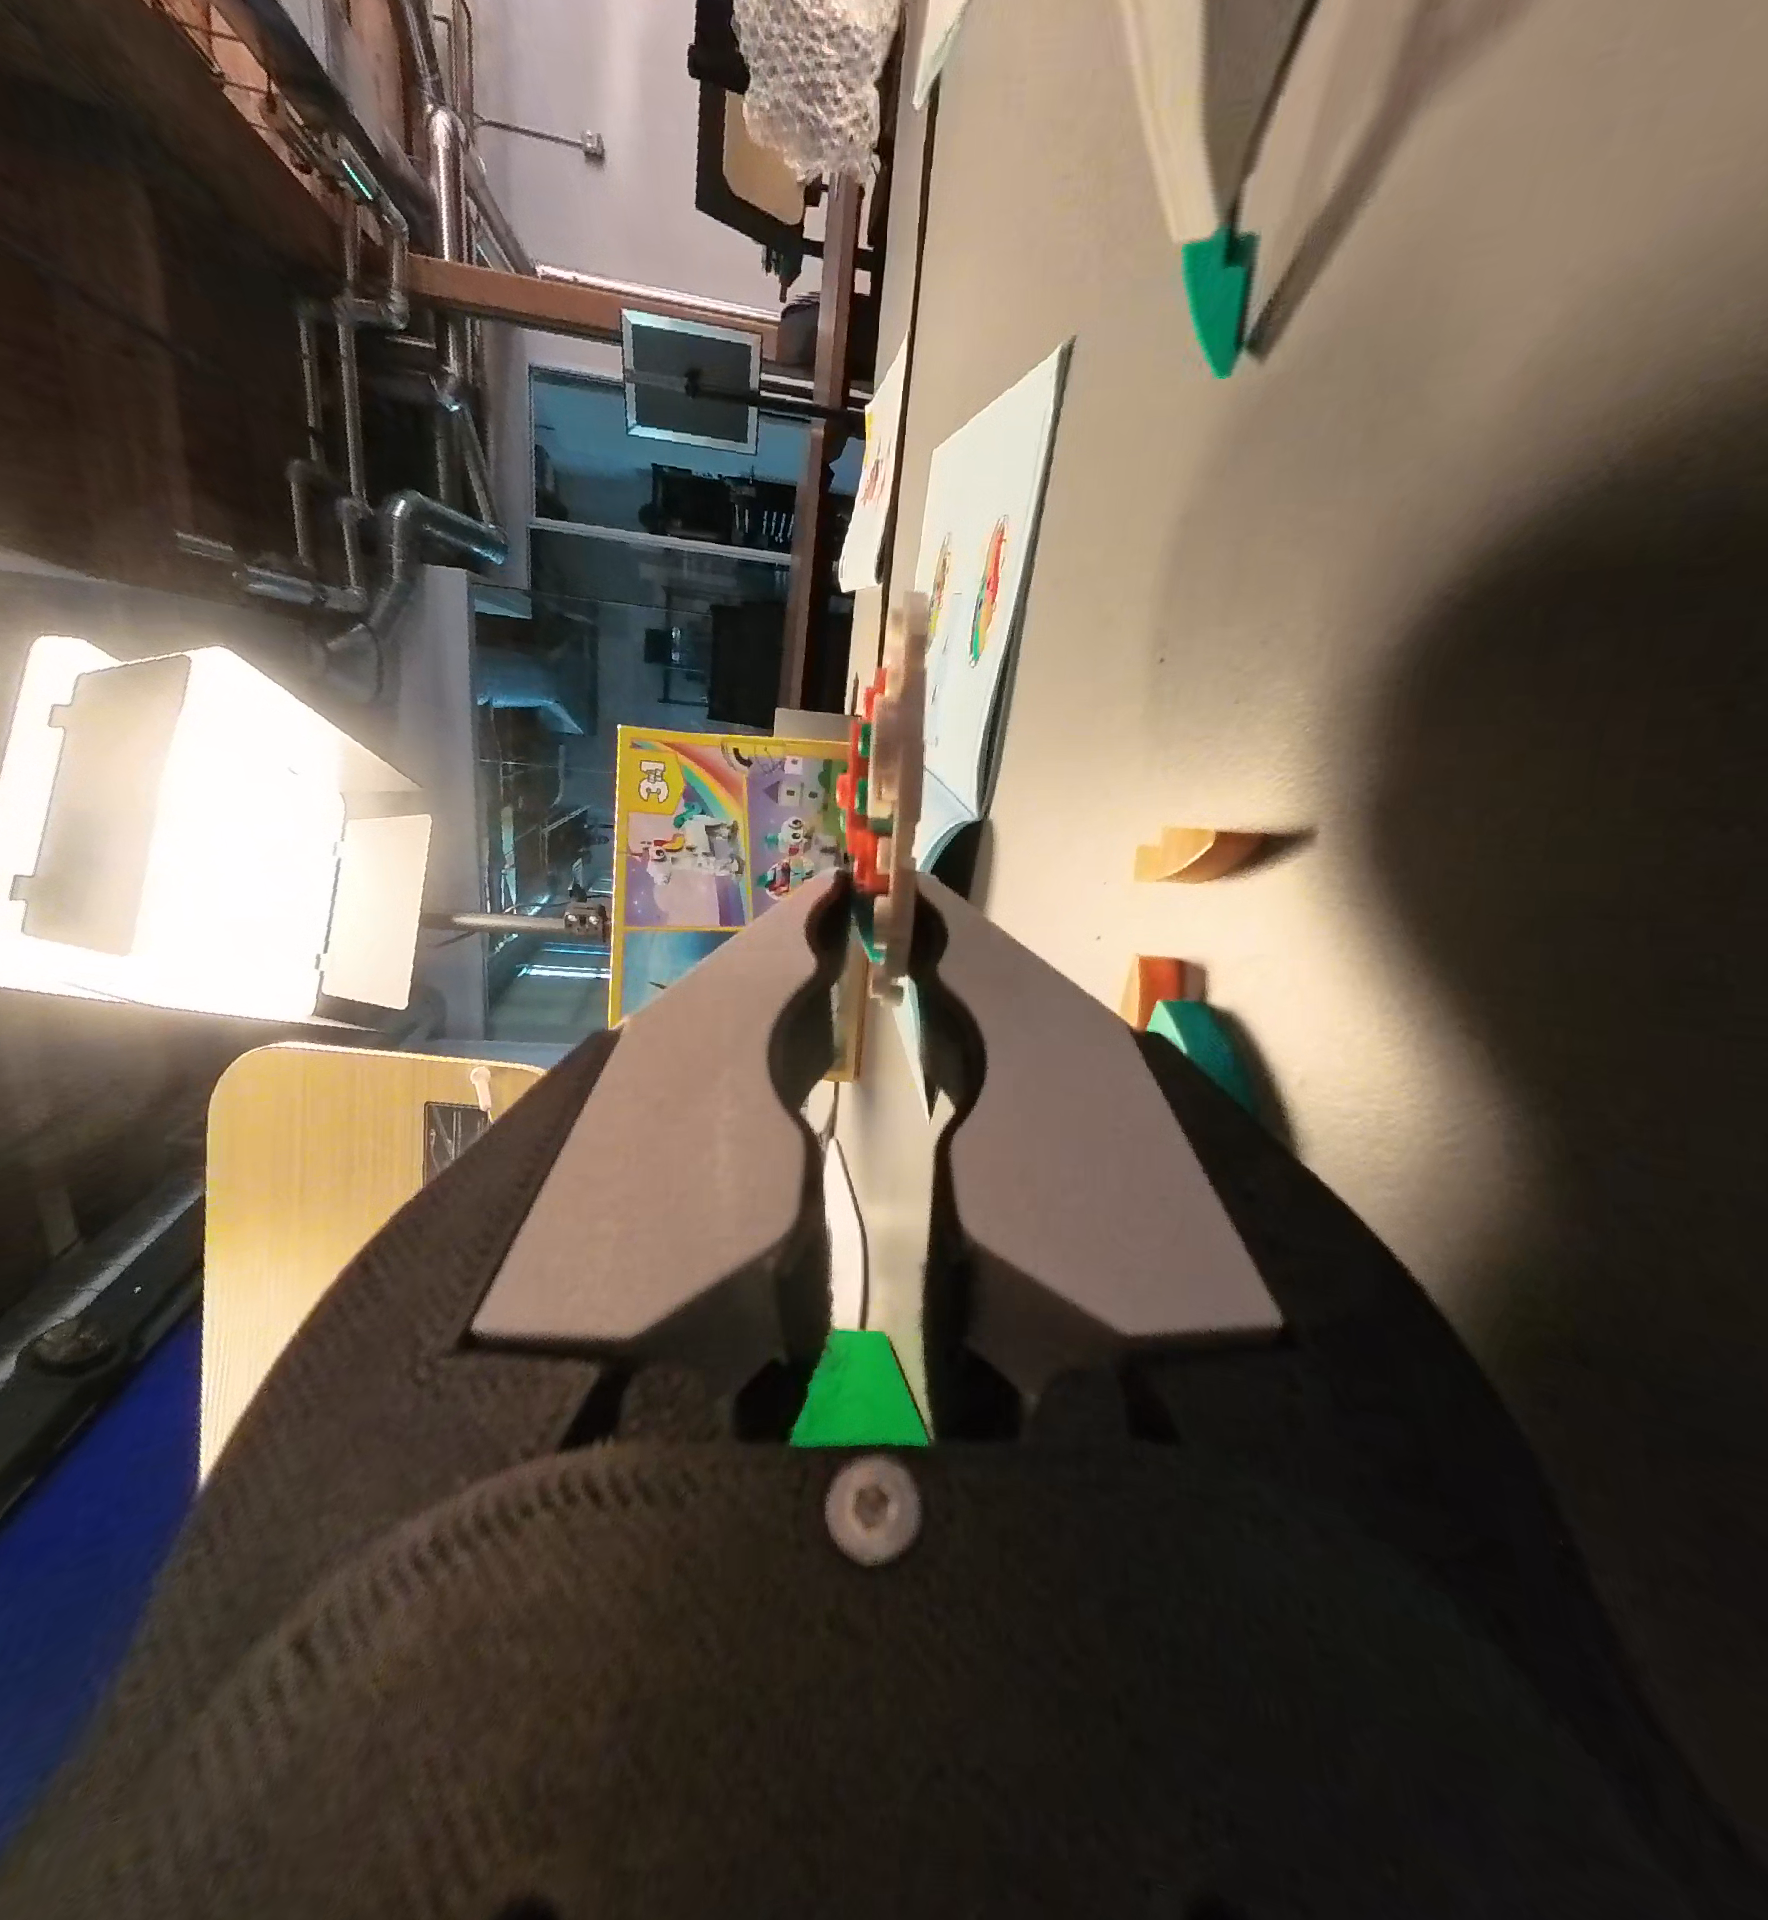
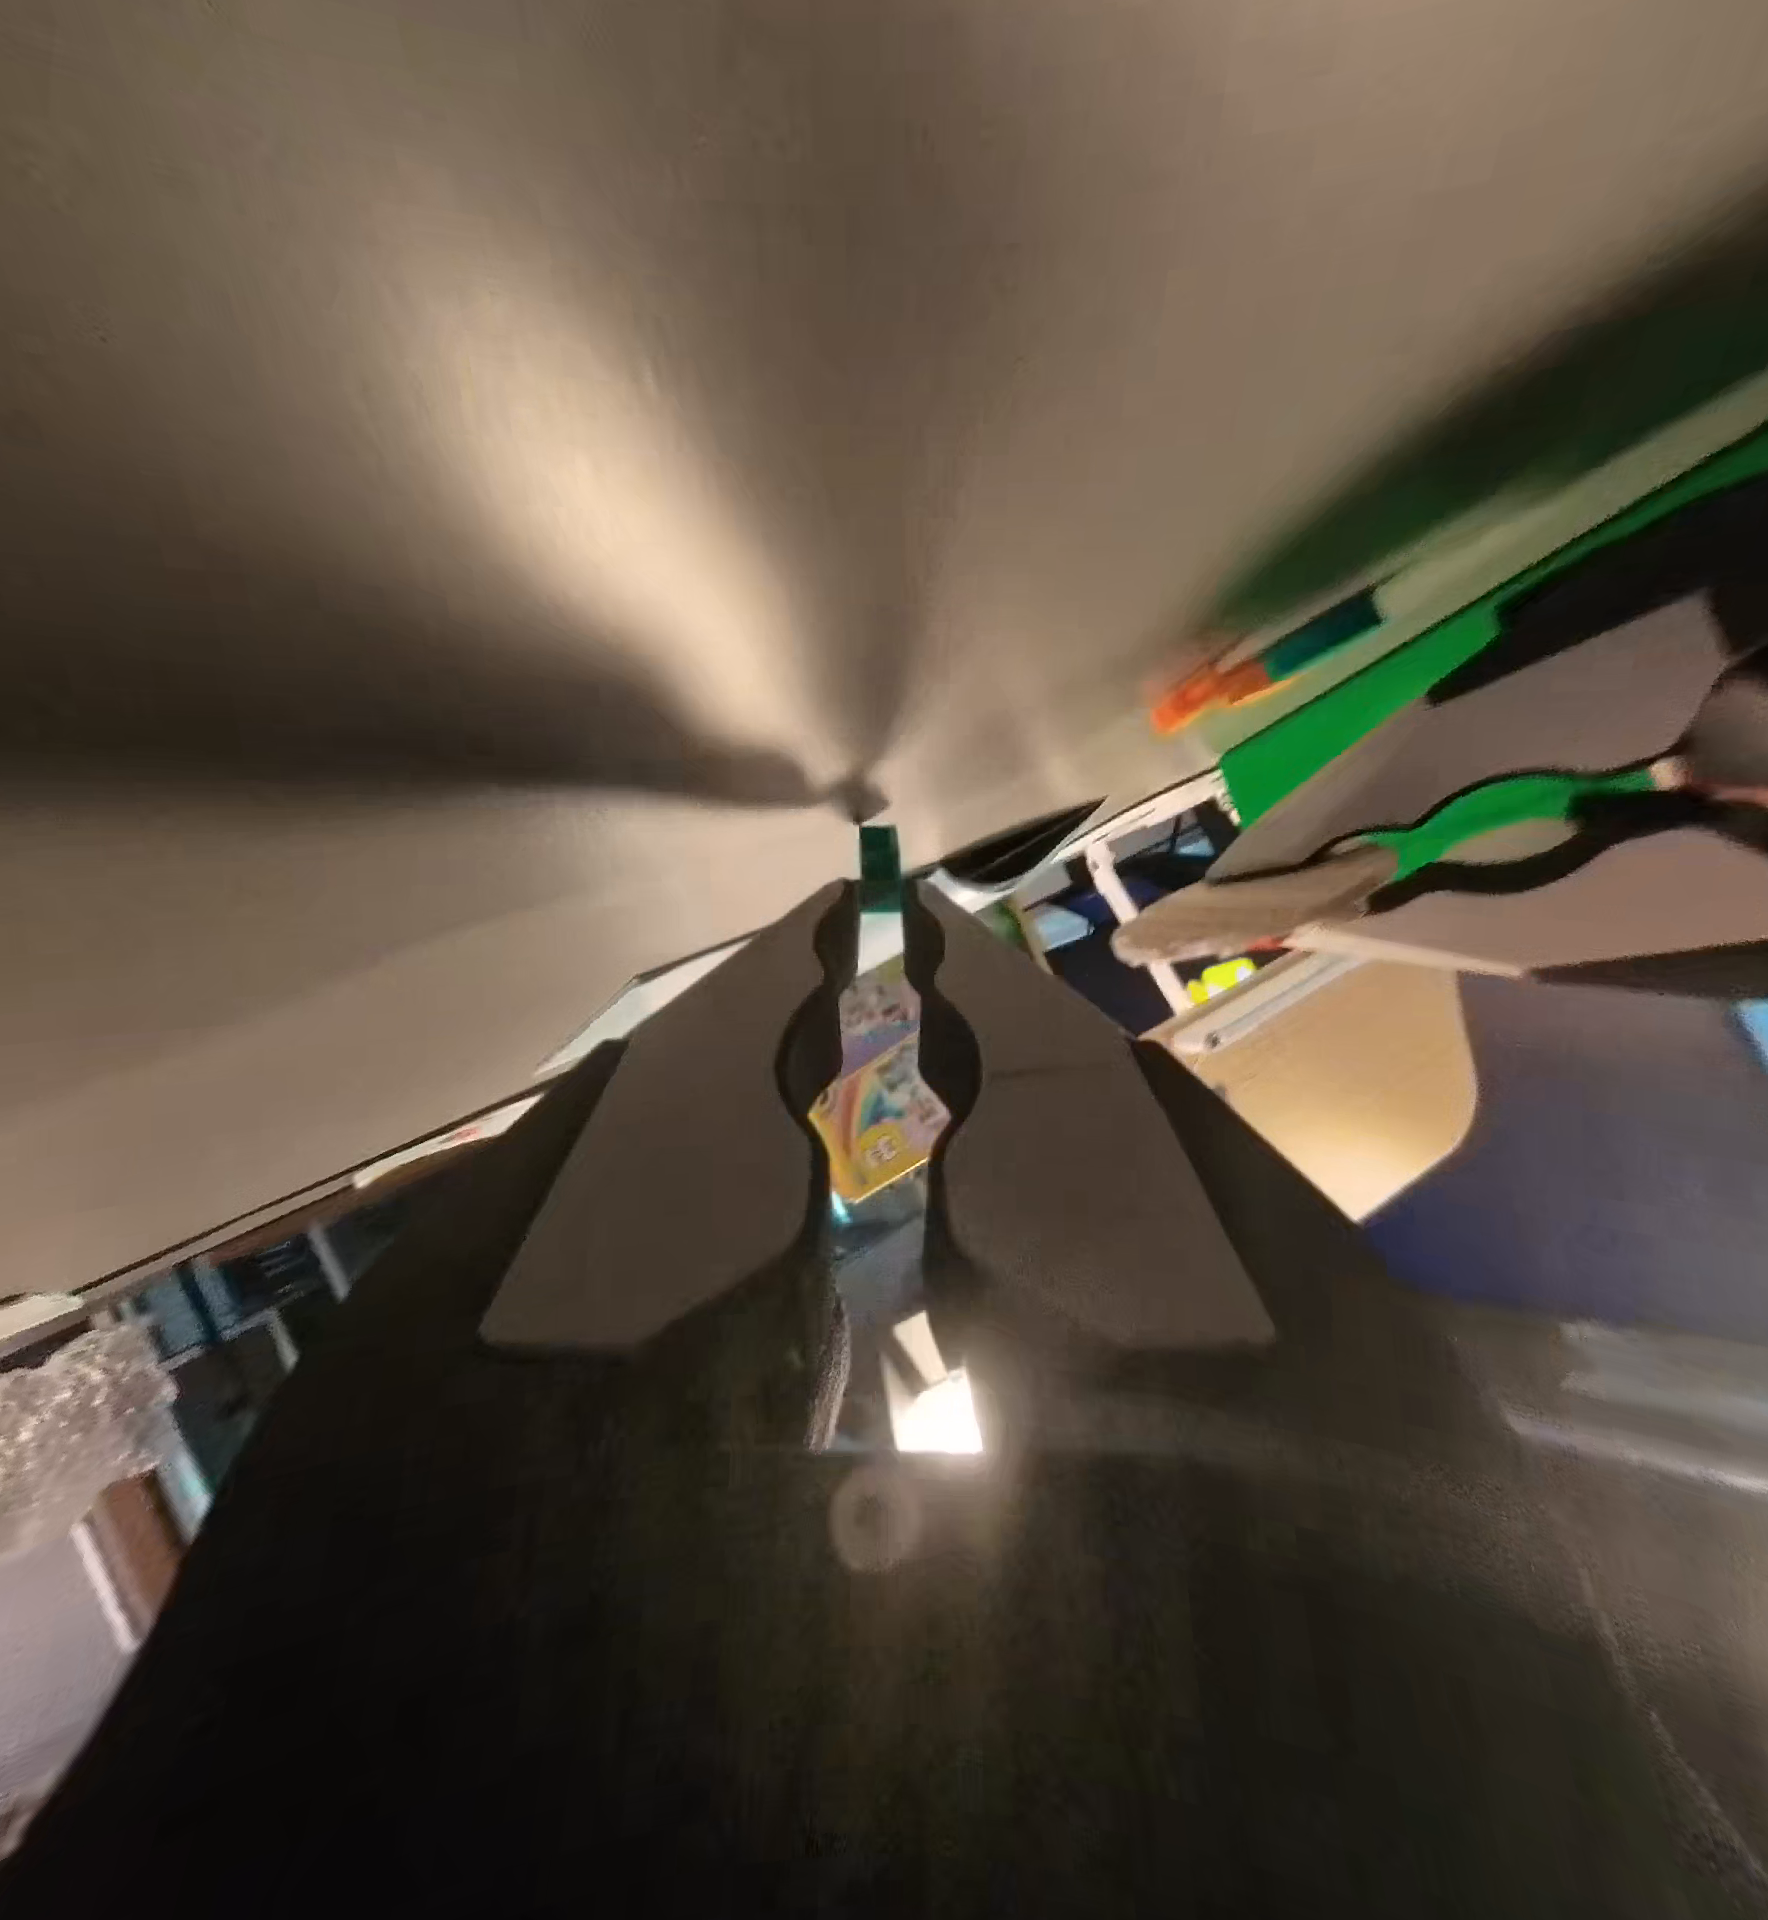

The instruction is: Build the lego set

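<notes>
My left gripper (image 1: 880, 899) is shut on a partly built lego piece (image 1: 895, 748), a grey plate with red and green bricks on it, held edge-on just off the grey table (image 1: 1379, 623). In the blurred right wrist view my right gripper (image 2: 882, 883) is shut on a small dark teal brick (image 2: 880, 862), with its tip close to the table (image 2: 651, 416). The left gripper (image 2: 1275, 904) with its grey plate (image 2: 1171, 925) shows at the right. The teal brick (image 1: 1218, 296) in the right gripper shows at the top right of the left wrist view.
A tan curved brick (image 1: 1212, 854), a red-brown brick (image 1: 1166, 987) and a teal brick (image 1: 1207, 1044) lie on the table near my left gripper. An open instruction booklet (image 1: 1005, 561) lies beyond. The lego box (image 1: 693, 862) stands at the table's far edge, near a bright lamp (image 1: 184, 831).
</notes>
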`<state>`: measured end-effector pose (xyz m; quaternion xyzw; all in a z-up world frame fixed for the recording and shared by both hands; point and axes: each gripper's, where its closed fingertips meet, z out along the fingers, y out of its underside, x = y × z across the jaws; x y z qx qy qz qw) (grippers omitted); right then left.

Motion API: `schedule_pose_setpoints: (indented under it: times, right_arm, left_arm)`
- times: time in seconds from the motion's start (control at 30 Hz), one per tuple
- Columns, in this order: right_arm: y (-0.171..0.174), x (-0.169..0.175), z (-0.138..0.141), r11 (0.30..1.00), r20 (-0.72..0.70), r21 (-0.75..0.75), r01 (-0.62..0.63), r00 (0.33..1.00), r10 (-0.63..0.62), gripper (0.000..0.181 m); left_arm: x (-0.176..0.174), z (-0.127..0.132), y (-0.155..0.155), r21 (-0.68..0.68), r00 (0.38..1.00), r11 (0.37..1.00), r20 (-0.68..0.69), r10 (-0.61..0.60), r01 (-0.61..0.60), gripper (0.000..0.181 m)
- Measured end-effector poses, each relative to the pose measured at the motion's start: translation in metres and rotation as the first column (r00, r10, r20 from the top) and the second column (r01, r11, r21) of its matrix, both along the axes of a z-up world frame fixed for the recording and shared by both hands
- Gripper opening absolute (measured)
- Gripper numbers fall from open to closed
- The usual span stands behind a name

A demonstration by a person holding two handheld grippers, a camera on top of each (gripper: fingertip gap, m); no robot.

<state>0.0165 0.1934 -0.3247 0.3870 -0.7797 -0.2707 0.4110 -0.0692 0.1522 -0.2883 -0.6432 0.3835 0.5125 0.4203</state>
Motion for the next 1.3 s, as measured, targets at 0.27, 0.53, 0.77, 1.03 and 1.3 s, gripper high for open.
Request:
schedule_pose_setpoints:
  times: [0.27,0.53,0.77,1.03,1.3]
  right_arm:
    - [-0.019,0.003,-0.008,0.998,0.034,-0.014,-0.062,0.997,0.063,0.008]
    - [-0.021,0.007,-0.002,0.982,0.156,-0.189,0.02,0.988,0.01,0.033]
    - [-0.007,0.009,0.001,0.677,0.643,-0.439,0.59,0.733,-0.222,0.034]
    - [-0.014,-0.002,-0.012,0.636,0.781,-0.372,0.676,0.599,-0.18,0.028]
    - [-0.019,0.0,-0.016,0.461,0.865,-0.346,0.817,0.468,-0.179,0.007]
  left_arm:
    - [-0.001,-0.002,0.0,-0.007,1.0,1.0,0.0,0.001,-0.001,0.008]
    - [-0.001,-0.003,0.001,-0.017,1.0,1.0,0.001,0.0,0.0,0.008]
    - [0.001,-0.003,0.002,-0.017,1.0,1.0,-0.012,-0.015,0.015,0.008]
    - [0.002,-0.007,0.002,-0.036,0.999,0.999,-0.033,-0.018,0.017,0.008]
    - [0.003,-0.008,0.003,-0.042,0.999,0.999,-0.036,-0.024,0.022,0.008]
